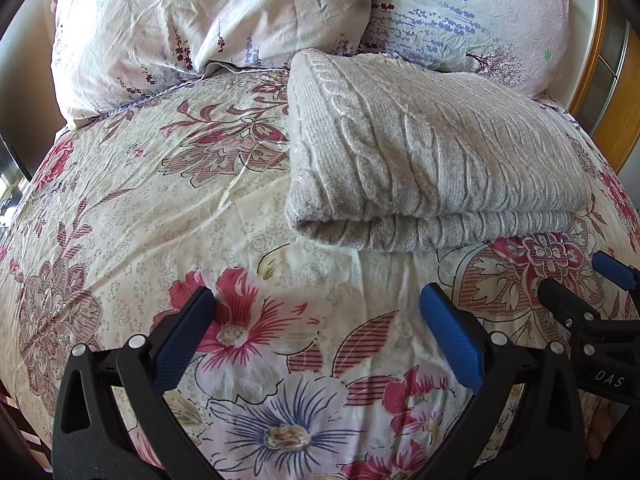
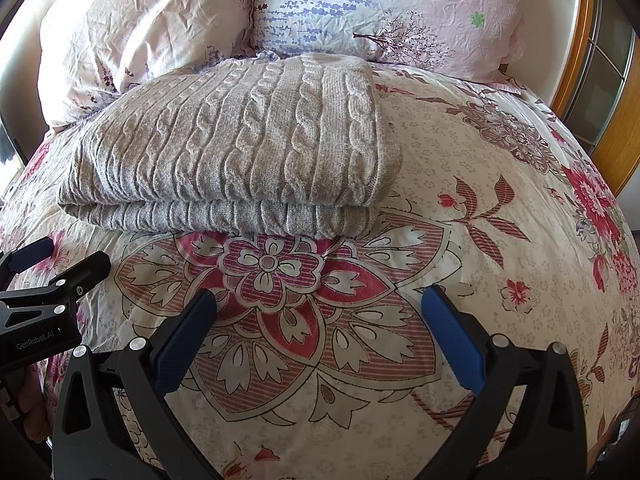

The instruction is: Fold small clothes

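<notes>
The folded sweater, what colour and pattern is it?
Light grey-beige cable knit sweater, clearest in right wrist view.

A bed is covered by a crumpled cream duvet cover (image 1: pixel 168 208) printed with large red, pink and purple flowers. At its head two pillows lean side by side, touching: a pale pink pillow (image 1: pixel 192 20) with small dark sprigs, and a pillow with a blue lavender print (image 2: pixel 360 4). Beyond the bed's far side stands what may be a wooden-framed glass door (image 2: pixel 600 80).
</notes>
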The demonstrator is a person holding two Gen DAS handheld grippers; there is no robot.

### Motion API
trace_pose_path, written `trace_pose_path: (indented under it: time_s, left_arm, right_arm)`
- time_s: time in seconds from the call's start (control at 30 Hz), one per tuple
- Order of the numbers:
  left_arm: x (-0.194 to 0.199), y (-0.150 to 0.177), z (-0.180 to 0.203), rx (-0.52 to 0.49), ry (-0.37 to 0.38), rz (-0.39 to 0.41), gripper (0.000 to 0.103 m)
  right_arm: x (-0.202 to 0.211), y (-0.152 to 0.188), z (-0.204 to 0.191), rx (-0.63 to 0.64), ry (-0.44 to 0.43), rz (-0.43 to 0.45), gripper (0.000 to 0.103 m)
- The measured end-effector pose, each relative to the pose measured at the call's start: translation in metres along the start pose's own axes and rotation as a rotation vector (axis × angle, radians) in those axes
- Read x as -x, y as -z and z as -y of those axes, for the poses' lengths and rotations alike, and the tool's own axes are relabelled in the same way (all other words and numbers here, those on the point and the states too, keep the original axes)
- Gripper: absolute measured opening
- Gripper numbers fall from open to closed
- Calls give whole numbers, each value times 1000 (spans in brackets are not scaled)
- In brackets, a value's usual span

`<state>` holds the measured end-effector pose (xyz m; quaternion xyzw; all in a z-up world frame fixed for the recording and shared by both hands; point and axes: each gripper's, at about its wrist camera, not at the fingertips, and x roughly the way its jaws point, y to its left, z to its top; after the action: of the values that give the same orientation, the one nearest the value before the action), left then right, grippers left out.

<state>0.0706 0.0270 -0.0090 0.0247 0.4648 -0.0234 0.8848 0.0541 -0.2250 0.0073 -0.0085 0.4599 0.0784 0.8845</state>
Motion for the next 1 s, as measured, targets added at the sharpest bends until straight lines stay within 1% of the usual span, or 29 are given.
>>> trace_pose_path:
  time_s: [1.0]
  left_arm:
    - [-1, -2, 0, -3, 4, -17, 101]
  right_arm:
    - [0, 0, 0, -2, 1, 1, 102]
